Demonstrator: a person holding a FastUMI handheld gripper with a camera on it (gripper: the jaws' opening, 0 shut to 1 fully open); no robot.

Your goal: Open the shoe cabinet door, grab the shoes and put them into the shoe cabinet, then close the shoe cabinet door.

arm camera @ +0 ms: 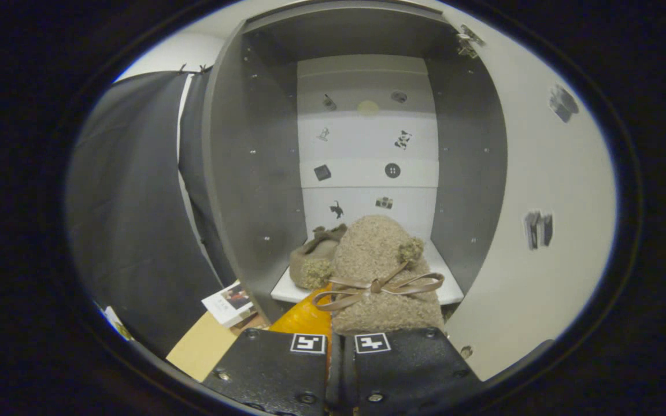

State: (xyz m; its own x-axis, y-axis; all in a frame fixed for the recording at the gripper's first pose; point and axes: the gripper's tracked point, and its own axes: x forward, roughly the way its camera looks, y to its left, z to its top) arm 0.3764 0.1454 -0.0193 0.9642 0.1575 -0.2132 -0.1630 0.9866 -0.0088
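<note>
The cabinet door (pixel 541 190) stands open; one shoe (pixel 314 260) rests inside. The gripper (pixel 340 346), fingers nearly together, clamps the second shoe (pixel 382 271) at the cabinet shelf (pixel 448 289). Remaining, by judgement: release, close door.

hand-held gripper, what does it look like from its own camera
The hand-held gripper shows as two broad, flat blocks with a rough, speckled surface, side by side with a narrow gap between. Each carries a small square black-and-white marker near its inner top corner and round screw heads along its edges.

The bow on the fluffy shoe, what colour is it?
Light brown bow, best seen in the gripper view.
</note>
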